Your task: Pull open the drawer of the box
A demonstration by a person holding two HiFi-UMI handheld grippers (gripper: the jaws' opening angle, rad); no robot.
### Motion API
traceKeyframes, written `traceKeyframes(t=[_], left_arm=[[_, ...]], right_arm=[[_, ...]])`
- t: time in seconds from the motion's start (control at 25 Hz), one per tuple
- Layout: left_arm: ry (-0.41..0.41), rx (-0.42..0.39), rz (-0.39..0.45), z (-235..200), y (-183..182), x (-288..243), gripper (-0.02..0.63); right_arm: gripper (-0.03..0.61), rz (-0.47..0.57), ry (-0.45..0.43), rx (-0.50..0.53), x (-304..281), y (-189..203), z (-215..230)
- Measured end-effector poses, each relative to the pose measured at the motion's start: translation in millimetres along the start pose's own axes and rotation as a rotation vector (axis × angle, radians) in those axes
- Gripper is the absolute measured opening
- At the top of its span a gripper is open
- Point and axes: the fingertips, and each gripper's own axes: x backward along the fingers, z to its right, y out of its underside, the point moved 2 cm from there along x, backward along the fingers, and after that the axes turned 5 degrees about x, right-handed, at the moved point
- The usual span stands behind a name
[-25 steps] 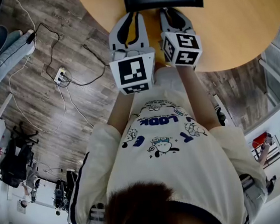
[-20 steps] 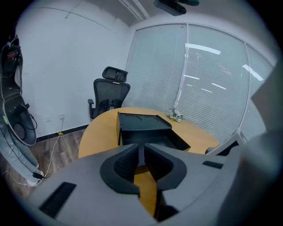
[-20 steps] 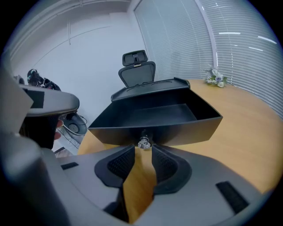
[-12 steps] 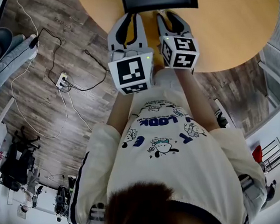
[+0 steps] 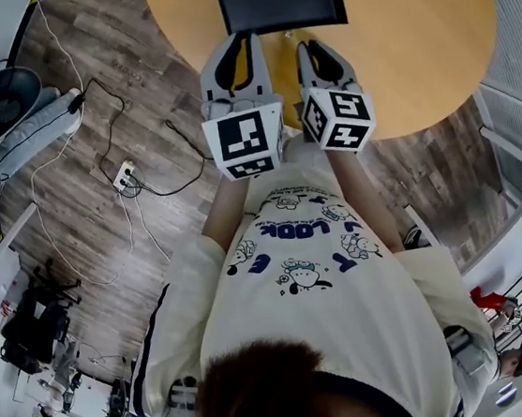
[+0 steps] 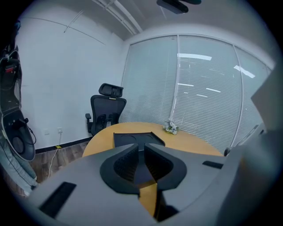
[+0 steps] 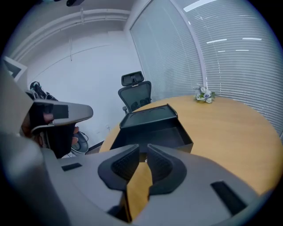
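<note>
**Drawer Out, Both Grippers Holding Nothing**

The black box (image 7: 148, 114) sits on the far side of the round wooden table (image 5: 428, 31), in the middle. Its drawer (image 7: 174, 132) sticks out of the near side of the box, toward the person, and you can see down into it.

The left gripper (image 6: 142, 152) is over the near edge of the table, just in front of the drawer. Its jaws are close together, with only a thin gap between them. Nothing is in the gap, and they do not touch the drawer.

The right gripper (image 7: 143, 152) is just beside the left one, on its right. It also points at the drawer. Its jaws are close together too, with a thin gap and nothing in it. They stay a little back from the drawer.

A person in a white shirt (image 5: 307, 273) with cartoon pictures holds both grippers out in front.

A small bunch of flowers (image 7: 203, 95) sits on the far part of the table, near the window blinds (image 6: 199, 88). A black office chair (image 6: 106, 110) stands behind the table, to the left. On the wood floor to the left lie cables and a plug strip (image 5: 125, 177).
</note>
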Motion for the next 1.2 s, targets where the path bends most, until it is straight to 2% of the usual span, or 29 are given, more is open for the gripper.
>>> traceKeyframes(t=[0.76, 1.2], left_arm=[[-0.018, -0.054, 0.176, 13.1, -59.6, 43.6, 0.049], [-0.022, -0.069, 0.232, 23.7, -73.4, 59.0, 0.049]], right_arm=[[0.051, 0.262, -0.035, 0.052, 54.7, -83.9, -27.2], [0.048, 0.342, -0.059, 0.082, 74.4, -104.8, -35.1]])
